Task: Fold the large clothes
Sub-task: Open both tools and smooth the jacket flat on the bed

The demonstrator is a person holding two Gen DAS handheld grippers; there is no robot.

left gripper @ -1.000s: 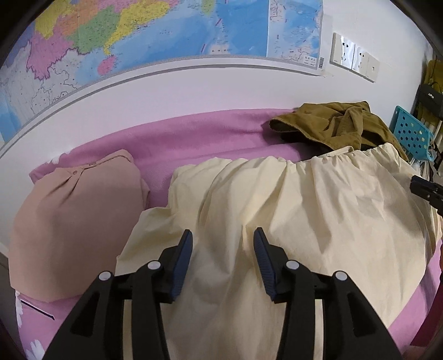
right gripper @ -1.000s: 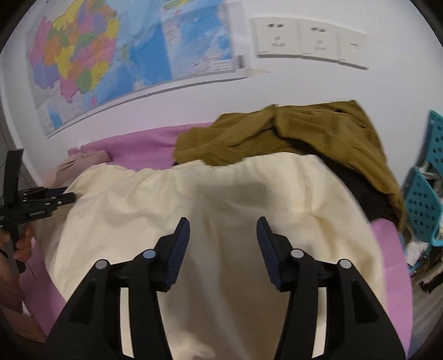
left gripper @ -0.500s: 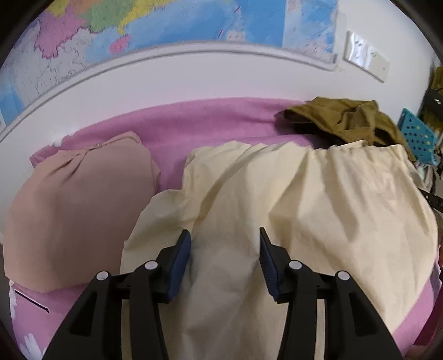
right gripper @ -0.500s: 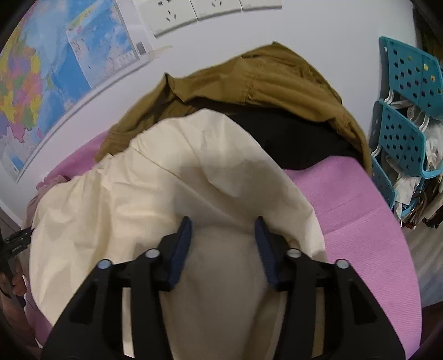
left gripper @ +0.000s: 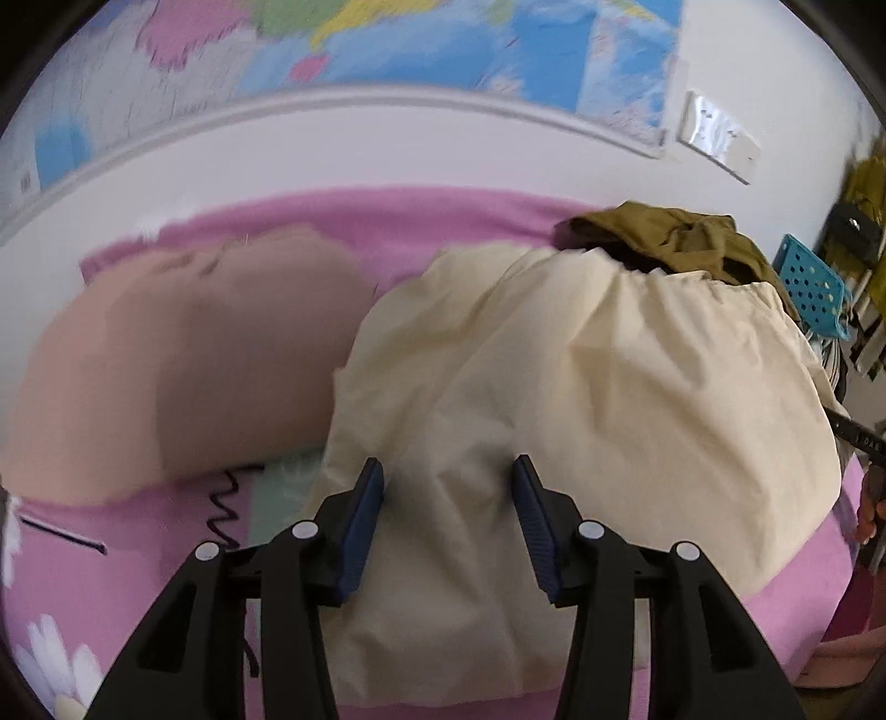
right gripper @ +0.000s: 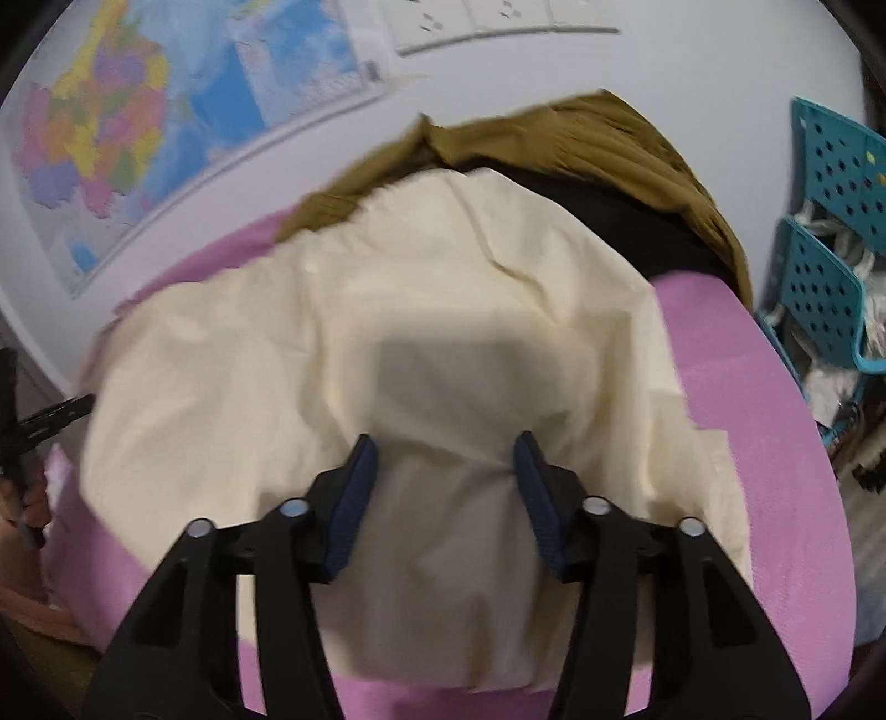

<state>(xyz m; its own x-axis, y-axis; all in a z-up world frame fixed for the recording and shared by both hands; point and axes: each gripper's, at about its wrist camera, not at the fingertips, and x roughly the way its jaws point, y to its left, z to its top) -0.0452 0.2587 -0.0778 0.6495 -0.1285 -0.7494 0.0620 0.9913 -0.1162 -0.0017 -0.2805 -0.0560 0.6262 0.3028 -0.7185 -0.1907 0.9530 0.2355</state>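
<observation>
Left wrist view: pink bed (left gripper: 454, 221) against the wall, under a map (left gripper: 387, 50). Cream garment (left gripper: 609, 387) lies spread across the bed's middle, rumpled, near edge toward both grippers, probably laid flat for folding. Tan garment (left gripper: 166, 365) sits left of it, already folded by the look, set aside. Olive garment (right gripper: 554, 144) heaped behind, partly under the cream one; likely waiting its turn. Left gripper (left gripper: 448, 520) and right gripper (right gripper: 446, 487) hover over the cream cloth, jaws half apart, nothing pinched. Judged: lining up to take the near hem.
</observation>
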